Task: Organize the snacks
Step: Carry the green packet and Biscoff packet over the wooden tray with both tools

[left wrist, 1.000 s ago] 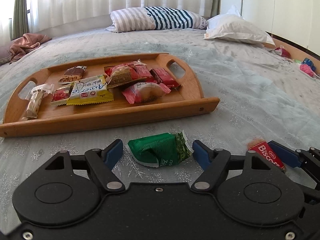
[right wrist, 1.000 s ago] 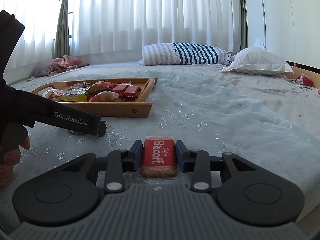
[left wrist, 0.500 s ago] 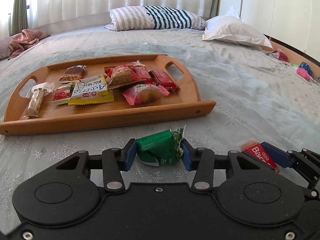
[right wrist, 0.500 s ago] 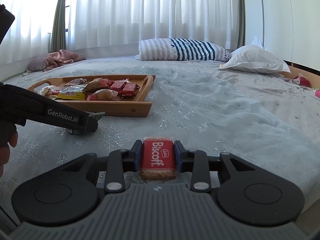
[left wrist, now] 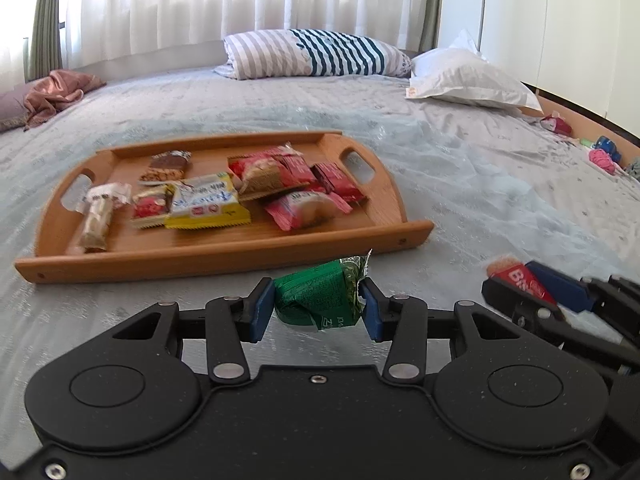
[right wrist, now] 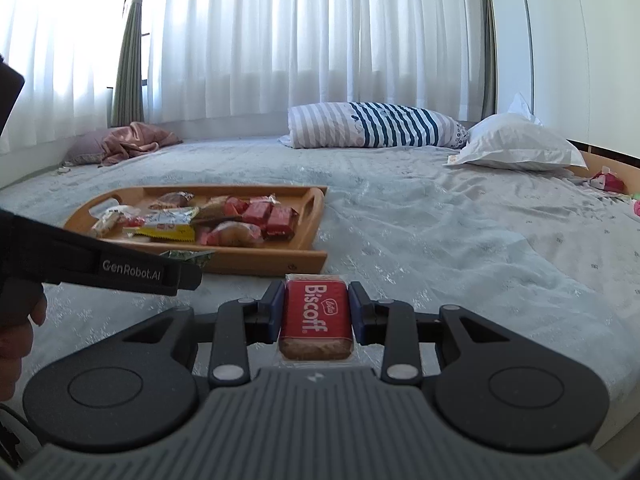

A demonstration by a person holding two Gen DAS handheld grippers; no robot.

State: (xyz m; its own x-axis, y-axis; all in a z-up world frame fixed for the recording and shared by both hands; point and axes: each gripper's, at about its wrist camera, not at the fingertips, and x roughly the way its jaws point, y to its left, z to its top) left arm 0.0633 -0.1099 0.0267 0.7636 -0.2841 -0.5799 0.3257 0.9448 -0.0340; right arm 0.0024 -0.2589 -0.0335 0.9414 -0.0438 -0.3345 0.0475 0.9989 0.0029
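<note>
My left gripper (left wrist: 317, 307) is shut on a crumpled green snack packet (left wrist: 320, 298), held just above the bedspread in front of the wooden tray (left wrist: 224, 254). The tray holds several wrapped snacks, among them a yellow packet (left wrist: 206, 206) and red ones (left wrist: 332, 178). My right gripper (right wrist: 316, 312) is shut on a red Biscoff biscuit packet (right wrist: 316, 312), lifted off the bed to the right of the tray (right wrist: 260, 262). In the left wrist view the right gripper (left wrist: 532, 286) with its Biscoff packet (left wrist: 520, 280) shows at the right edge.
A striped pillow (left wrist: 316, 54) and a white pillow (left wrist: 468, 76) lie at the head of the bed. A pink cloth (left wrist: 56, 94) is bunched at the far left. Small items (left wrist: 600, 156) sit along the right bed edge. A person's hand (right wrist: 16, 328) holds the left gripper.
The left jaws closed onto the green packet and lifted it off the bedspread. The right gripper rose with the Biscoff packet held throughout.
</note>
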